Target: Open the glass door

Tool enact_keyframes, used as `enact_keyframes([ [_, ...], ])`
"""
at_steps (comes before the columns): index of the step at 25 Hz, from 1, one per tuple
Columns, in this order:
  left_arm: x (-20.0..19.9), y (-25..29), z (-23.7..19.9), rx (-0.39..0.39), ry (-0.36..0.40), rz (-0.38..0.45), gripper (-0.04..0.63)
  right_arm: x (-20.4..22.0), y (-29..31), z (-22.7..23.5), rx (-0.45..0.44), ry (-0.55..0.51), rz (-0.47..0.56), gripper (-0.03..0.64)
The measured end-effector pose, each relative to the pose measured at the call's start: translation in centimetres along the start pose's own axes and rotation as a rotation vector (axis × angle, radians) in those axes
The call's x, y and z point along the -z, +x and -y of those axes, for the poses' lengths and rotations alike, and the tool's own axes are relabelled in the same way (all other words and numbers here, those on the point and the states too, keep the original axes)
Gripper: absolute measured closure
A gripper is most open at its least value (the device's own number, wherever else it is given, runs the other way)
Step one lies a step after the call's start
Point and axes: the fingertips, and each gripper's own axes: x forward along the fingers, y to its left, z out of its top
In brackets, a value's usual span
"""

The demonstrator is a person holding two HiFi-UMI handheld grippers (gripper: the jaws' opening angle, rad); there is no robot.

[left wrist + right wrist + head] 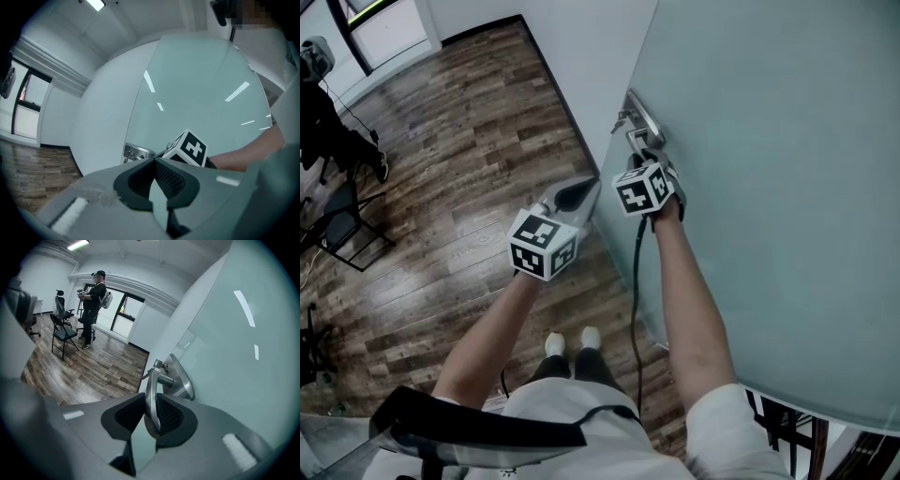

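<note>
The frosted glass door [778, 187] fills the right of the head view, with a metal lock plate [642, 114] at its left edge. From that plate a silver lever handle [151, 380] reaches toward me. My right gripper [151, 398] is shut on the lever, its ribbed pads pressing on both sides; its marker cube [642, 187] sits just below the plate. A key [158, 365] sticks out of the lock above the lever. My left gripper [575, 195] hangs left of the door edge, apart from it. Its jaws [153, 162] are shut, tips touching, with nothing between them.
A white wall [581, 56] meets the door's left edge above a wooden floor [459, 159]. A person [95, 301] stands by folding chairs [63, 331] far back in the room. Another chair [337, 225] stands at the left. A cable [636, 281] hangs from my right gripper.
</note>
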Motion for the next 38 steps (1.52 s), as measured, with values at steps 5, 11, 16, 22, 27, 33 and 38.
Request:
enact_keyframes([
  [5, 0.1, -1.7, -0.2, -0.034, 0.011, -0.005, 0.594, 0.3, -0.1, 0.1, -0.014, 0.024, 0.010, 0.528],
  [11, -0.8, -4.8, -0.3, -0.076, 0.025, 0.011, 0.594, -0.8, -4.4, -0.6, -0.061, 0.113, 0.153, 0.526],
  [16, -1.6, -7.4, 0.9, -0.096, 0.041, 0.029, 0.594, -2.2, -11.0, -2.1, -0.179, 0.322, 0.312, 0.549],
  [22, -2.3, -10.1, 3.0, -0.098, 0.064, 0.049, 0.594, -3.1, -20.2, -4.2, -0.344, 0.518, 0.488, 0.569],
  [27, -3.2, -13.4, 6.6, -0.079, 0.080, 0.071, 0.594, -1.7, -28.3, -6.0, -0.371, 0.519, 0.559, 0.581],
  [33, -3.2, -17.2, 10.2, -0.084, 0.076, 0.089, 0.594, 0.1, -34.2, -7.4, -0.368, 0.519, 0.593, 0.608],
  [38, -2.9, -18.8, 11.9, -0.094, 0.076, 0.100, 0.594, 1.1, -36.3, -7.7, -0.374, 0.523, 0.610, 0.609],
])
